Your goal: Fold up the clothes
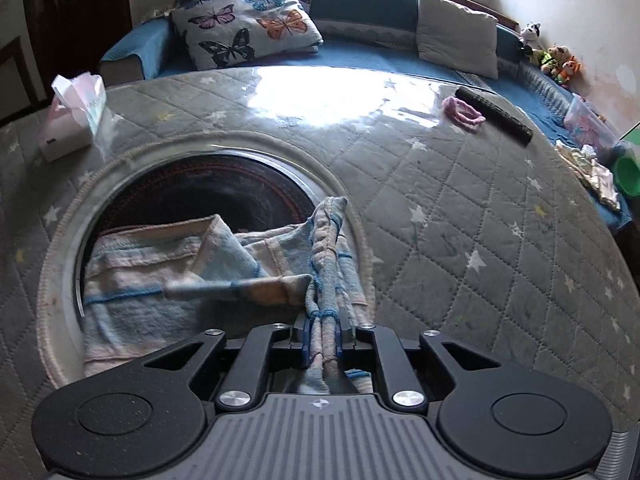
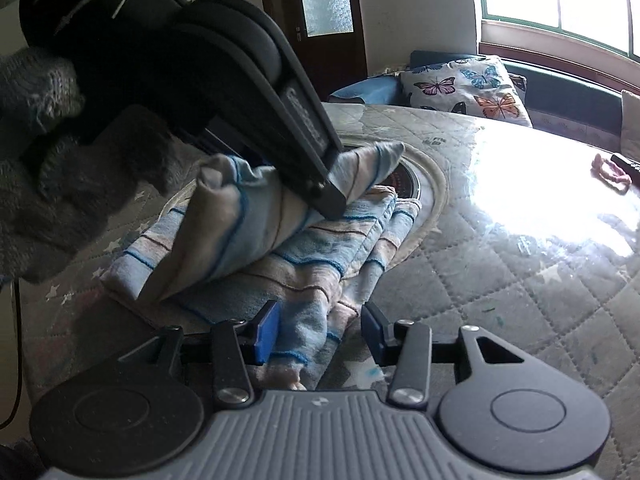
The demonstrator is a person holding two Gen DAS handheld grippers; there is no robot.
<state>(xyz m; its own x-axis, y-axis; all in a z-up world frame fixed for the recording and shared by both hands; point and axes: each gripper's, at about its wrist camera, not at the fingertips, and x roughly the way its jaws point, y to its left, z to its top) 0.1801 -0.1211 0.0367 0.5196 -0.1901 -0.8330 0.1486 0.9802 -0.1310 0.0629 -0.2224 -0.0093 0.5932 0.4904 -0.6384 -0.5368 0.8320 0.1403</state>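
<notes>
Right gripper spread beside striped cloth, left gripper angled down, pinching its fold

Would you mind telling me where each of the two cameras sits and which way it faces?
Left wrist: sits on the left tongs, looking along them across the quilted table toward the butterfly cushion and window; its own tongs show, shut on the striped towel.
Right wrist: sits on the right tongs, open astride the towel's edge, facing the door; a gloved hand and the left tongs show.
Shared: towel, table, cushion, pink band, left tongs.
</notes>
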